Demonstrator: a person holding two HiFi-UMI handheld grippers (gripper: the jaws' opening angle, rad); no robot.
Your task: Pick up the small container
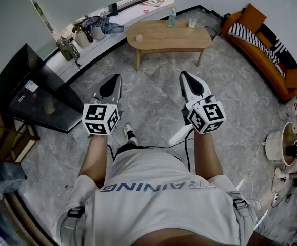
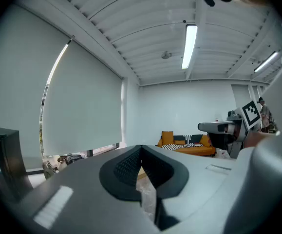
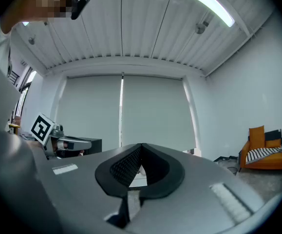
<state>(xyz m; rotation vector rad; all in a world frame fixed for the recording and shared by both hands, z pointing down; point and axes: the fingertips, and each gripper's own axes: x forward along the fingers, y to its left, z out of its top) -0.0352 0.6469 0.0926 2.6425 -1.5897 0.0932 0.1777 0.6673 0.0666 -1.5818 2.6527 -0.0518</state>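
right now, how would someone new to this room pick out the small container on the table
Find the oval wooden table on the grey floor, left of the orange sofa. The small container stands alone near the table's left end. It is low and pinkish, unlike the tall bottle and the cup at the far edge.

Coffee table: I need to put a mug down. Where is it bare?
The coffee table is bare across its middle and near edge, between the pink container at the left end and the bottle and cup crowding the far edge.
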